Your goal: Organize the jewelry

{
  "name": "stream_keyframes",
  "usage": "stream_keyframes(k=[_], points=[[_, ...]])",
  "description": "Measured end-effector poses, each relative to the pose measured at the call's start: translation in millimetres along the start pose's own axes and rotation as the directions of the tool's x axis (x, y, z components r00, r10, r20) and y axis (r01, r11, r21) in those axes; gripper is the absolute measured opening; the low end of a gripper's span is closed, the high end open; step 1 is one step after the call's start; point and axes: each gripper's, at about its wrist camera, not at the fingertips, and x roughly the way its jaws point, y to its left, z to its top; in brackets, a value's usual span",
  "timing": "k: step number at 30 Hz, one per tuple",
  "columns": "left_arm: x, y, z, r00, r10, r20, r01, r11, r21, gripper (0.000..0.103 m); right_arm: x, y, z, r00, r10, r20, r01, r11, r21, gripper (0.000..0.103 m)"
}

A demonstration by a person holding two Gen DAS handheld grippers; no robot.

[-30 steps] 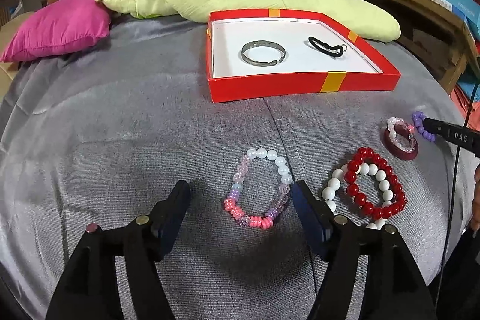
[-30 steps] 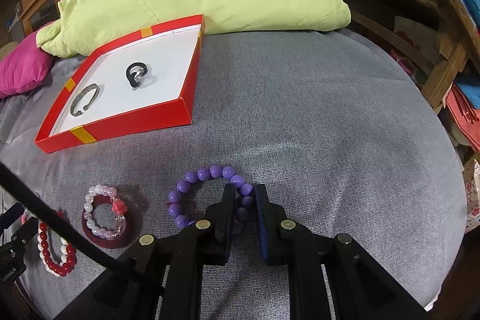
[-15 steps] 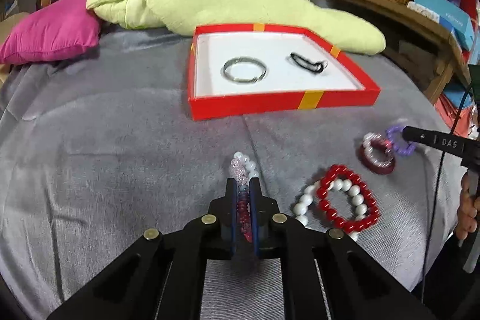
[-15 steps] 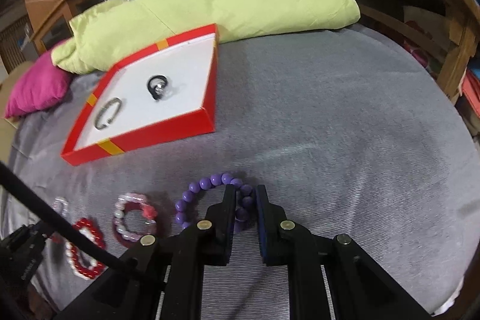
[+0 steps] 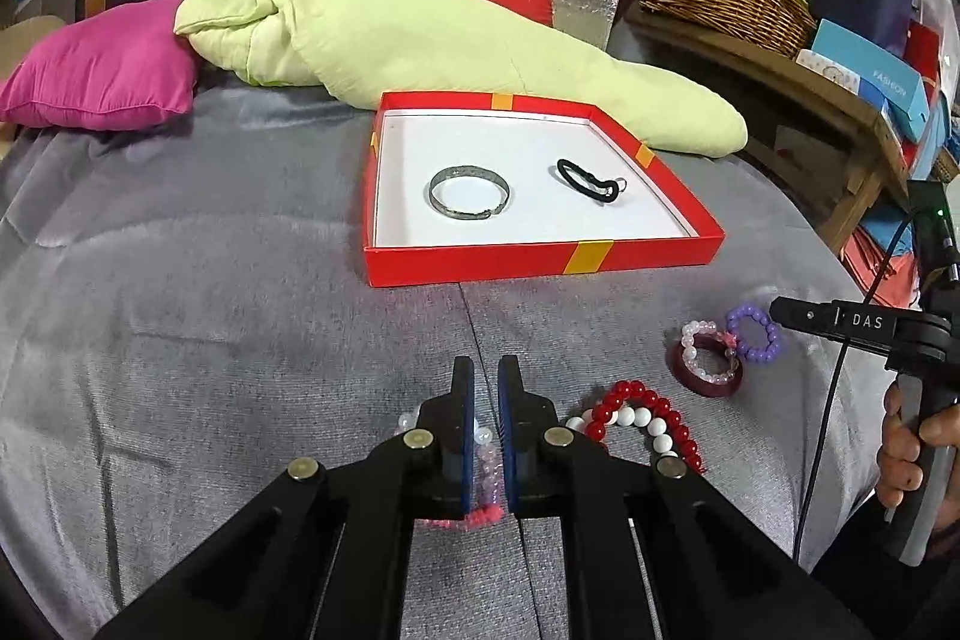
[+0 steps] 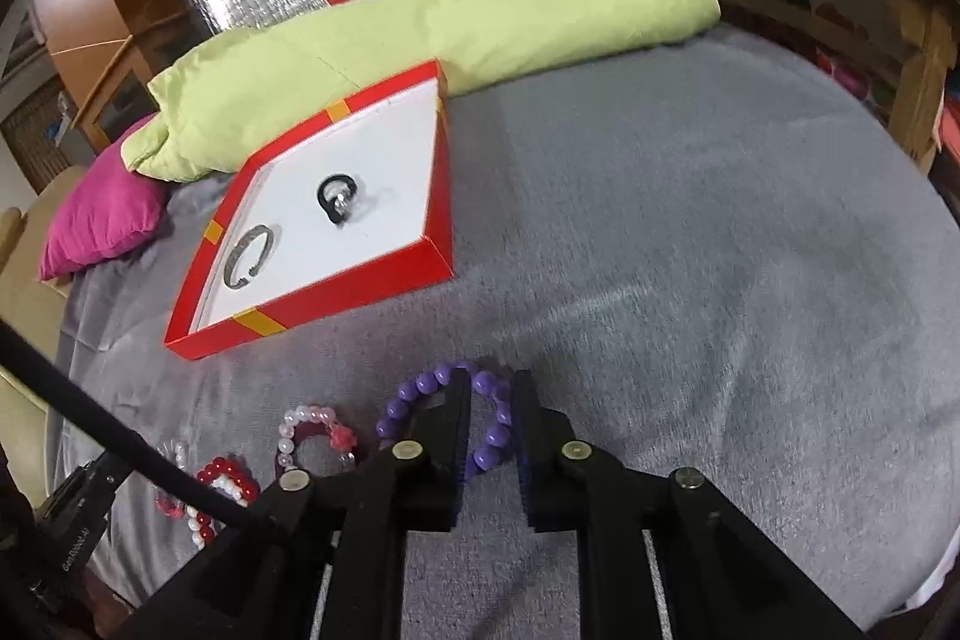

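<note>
Both tongs grip bracelets: left gripper (image 5: 485, 370) is pinched on the pastel bead bracelet (image 5: 487, 460), right gripper (image 6: 487, 382) on the purple bead bracelet (image 6: 489, 427). Ahead of both sits the red box (image 5: 540, 256) holding a silver bangle (image 5: 469, 192). Carrying step; next, likely lift forward over the rim, then release.

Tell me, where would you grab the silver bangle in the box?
Pinch the bangle on its far arc from straight above, one finger inside the loop, one outside. It lies flat in the box, open ends toward the near side.
</note>
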Motion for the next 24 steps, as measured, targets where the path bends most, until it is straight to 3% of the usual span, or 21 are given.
stream_keyframes(k=[3,7,9,19,24], points=[[-1,1,0,1.0,0.001,0.0,-0.001,1.0,-0.001,0.008,-7,9,-3,0.999,0.042,0.02,-0.041,0.998,-0.055,0.017],[-3,-1,0,1.0,0.0,0.0,0.0,1.0,0.006,0.008,-11,30,-9,0.995,0.099,0.026,-0.095,0.987,-0.133,0.029],[-3,-2,-1,1.0,0.001,-0.005,-0.001,1.0,0.014,0.008,-11,41,-12,0.994,0.11,0.027,-0.104,0.98,-0.173,0.03],[-9,-4,-2,1.0,-0.018,-0.001,0.018,1.0,0.025,0.008,9,68,-22,0.998,0.056,-0.027,-0.061,0.965,-0.257,0.03],[-10,-5,-3,1.0,-0.018,-0.002,0.018,0.999,0.033,0.008,14,73,-27,0.997,0.069,-0.048,-0.08,0.954,-0.29,0.028]])
